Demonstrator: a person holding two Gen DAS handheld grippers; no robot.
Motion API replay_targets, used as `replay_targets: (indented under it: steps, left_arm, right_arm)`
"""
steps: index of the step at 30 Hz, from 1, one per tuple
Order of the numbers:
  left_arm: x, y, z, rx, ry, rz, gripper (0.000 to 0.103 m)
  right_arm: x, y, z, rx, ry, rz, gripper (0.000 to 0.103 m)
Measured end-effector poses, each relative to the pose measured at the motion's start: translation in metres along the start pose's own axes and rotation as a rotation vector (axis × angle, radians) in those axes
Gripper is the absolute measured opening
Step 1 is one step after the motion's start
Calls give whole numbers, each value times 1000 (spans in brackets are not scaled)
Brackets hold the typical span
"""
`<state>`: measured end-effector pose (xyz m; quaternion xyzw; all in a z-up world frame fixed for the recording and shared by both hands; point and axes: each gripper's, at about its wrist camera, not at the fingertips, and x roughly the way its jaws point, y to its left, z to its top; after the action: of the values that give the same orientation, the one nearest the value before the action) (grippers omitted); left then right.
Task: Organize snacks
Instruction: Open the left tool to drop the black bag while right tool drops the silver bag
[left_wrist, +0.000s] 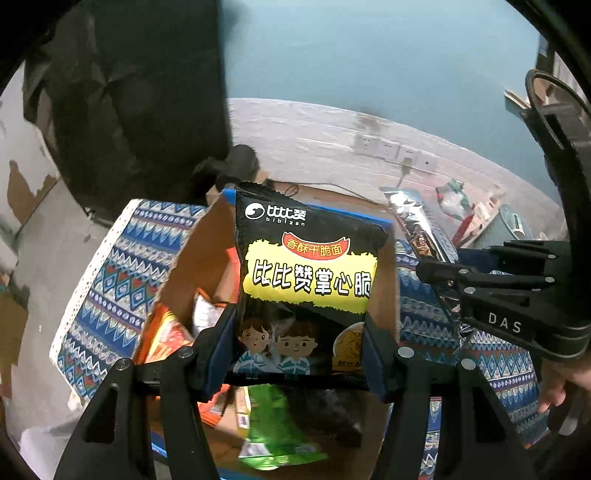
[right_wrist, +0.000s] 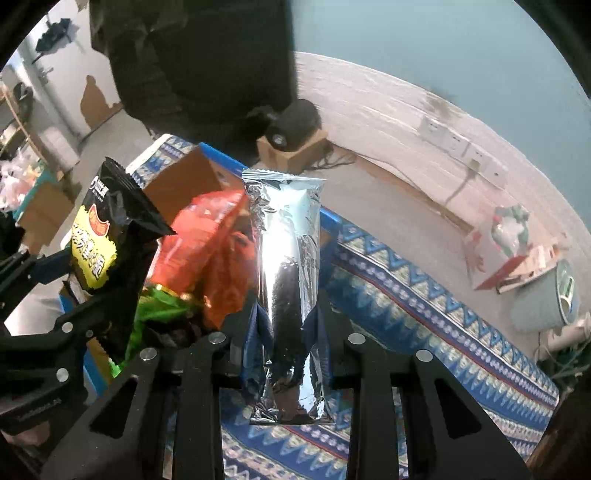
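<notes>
Fingers of the left gripper (left_wrist: 301, 354) clamp a black noodle pack (left_wrist: 308, 280) upright, over the open cardboard box (left_wrist: 192, 258). Inside the box lie an orange bag (left_wrist: 162, 336) and a green bag (left_wrist: 271, 424) (more packets sit under them, unclear). Right gripper (right_wrist: 286, 332) pinches a silver packet (right_wrist: 288, 280) upright, just beside the box's right edge, above the patterned cloth (right_wrist: 424, 314).

A patterned blue cloth (right_wrist: 424, 295) lies below white wall sockets (right_wrist: 454, 142).
</notes>
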<state>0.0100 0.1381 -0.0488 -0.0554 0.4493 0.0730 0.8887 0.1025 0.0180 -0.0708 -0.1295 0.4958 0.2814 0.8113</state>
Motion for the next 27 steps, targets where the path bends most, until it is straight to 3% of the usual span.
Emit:
replay_targets:
  steps: [15, 23, 27]
  left_arm:
    - [17, 58, -3, -112, 51, 25, 62]
    - [25, 70, -5, -150, 89, 48, 64]
    - [22, 67, -5, -131, 87, 69, 78]
  right_arm:
    - [29, 40, 26, -24, 27, 73, 27]
    - [36, 54, 34, -27, 32, 116, 27]
    - [40, 59, 37, -28, 36, 129, 27]
